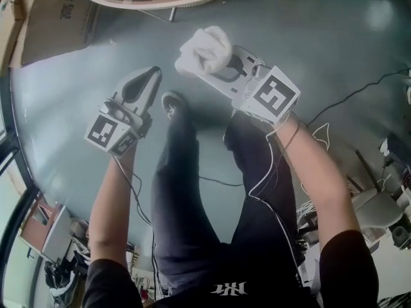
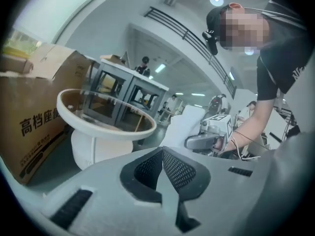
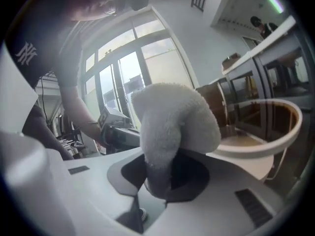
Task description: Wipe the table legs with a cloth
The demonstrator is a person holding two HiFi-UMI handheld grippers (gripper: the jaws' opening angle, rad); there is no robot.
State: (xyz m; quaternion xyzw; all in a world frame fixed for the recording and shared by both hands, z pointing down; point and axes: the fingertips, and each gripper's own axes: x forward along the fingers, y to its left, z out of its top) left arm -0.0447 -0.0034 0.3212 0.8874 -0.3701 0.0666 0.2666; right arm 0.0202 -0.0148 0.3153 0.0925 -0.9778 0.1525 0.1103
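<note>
The white cloth (image 3: 172, 127) was pinched by one fold between the pads of the right gripper (image 3: 162, 186), with its bulk bunched beyond the tips. A hard drag along a leg of the round table (image 1: 160, 4) could likely have pulled it free. The left gripper (image 2: 162, 163) had its jaws pressed together on nothing.

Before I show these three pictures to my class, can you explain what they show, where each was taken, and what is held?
No robot: a person holds two gripping tools, one per hand. One picture looks down from a camera on their head; the other two come from cameras riding on the tools. The right tool is shut on a white cloth. The left tool is shut and empty. Ahead stand a round table with a white rim and a cardboard box, on a grey floor.
</note>
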